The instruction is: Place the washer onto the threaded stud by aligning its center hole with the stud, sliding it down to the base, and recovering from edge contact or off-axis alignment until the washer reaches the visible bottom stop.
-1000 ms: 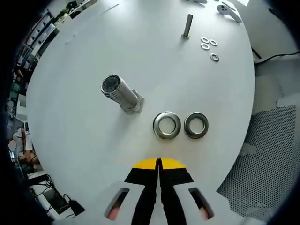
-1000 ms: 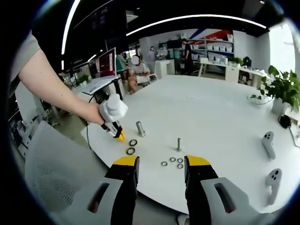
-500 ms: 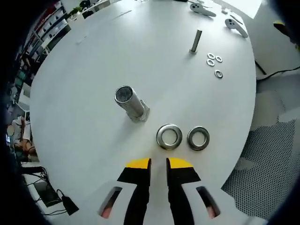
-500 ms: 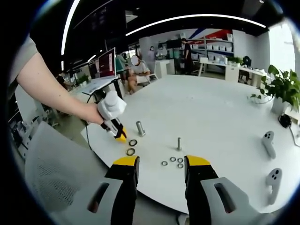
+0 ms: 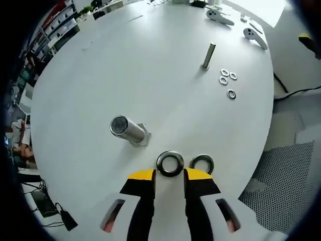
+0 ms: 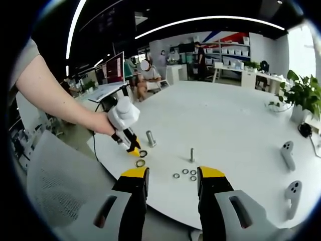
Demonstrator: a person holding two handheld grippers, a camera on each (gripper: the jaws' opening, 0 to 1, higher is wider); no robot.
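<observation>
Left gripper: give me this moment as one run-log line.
left gripper: open, jaws either side of near washer | second washer: on table | stud: bare | right gripper: open, idle

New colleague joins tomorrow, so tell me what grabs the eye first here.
The left gripper is open, its yellow tips closing on a large washer near the white table's edge. Just beyond stands the thick threaded stud, with a thinner bolt and small washers farther off.
</observation>
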